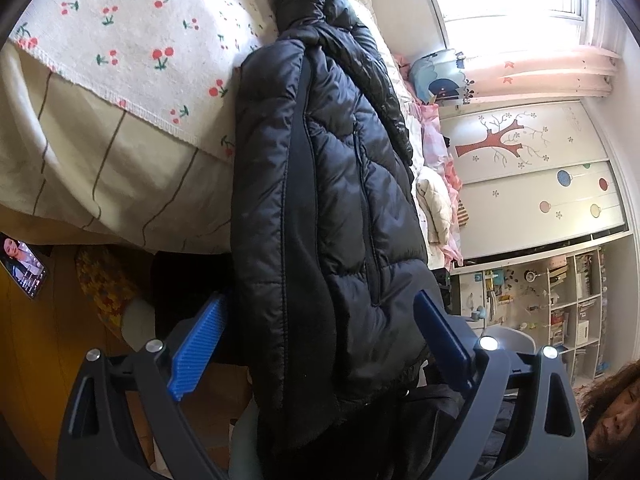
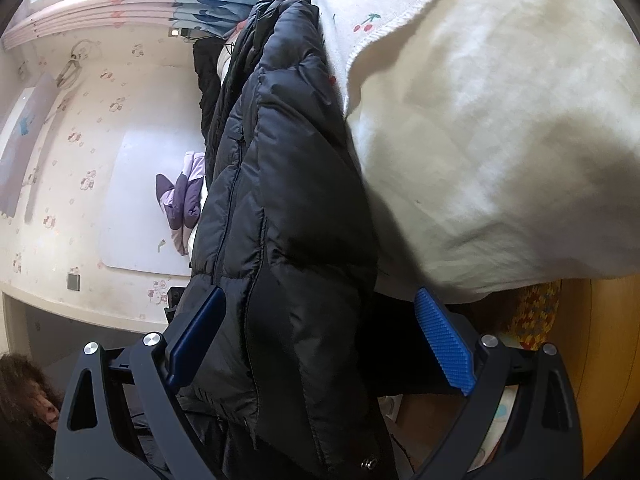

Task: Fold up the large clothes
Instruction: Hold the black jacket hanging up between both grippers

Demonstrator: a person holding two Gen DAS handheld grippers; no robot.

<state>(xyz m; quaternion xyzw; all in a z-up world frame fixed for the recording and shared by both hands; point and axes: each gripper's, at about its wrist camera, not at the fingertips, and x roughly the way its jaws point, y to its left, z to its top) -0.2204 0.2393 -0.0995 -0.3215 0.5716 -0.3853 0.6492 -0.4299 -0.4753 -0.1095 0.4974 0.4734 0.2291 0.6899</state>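
A large black quilted puffer jacket (image 1: 328, 200) lies folded lengthwise on the bed and hangs over the bed's edge. My left gripper (image 1: 320, 320) is open, its blue pads on either side of the jacket's hanging end, not pressing it. The jacket also shows in the right wrist view (image 2: 288, 208). My right gripper (image 2: 320, 316) is open too, its blue fingers (image 2: 444, 344) straddling the jacket's other hanging edge. The jacket's far end rests on the white cherry-print blanket (image 1: 132, 32).
A cream bedcover (image 2: 500, 152) hangs over the bed side. A phone (image 1: 24, 270) lies at the left on a wooden surface. A wardrobe (image 1: 532, 152) and shelves (image 1: 560, 304) stand beyond. Purple clothing (image 2: 180, 204) lies by the wall.
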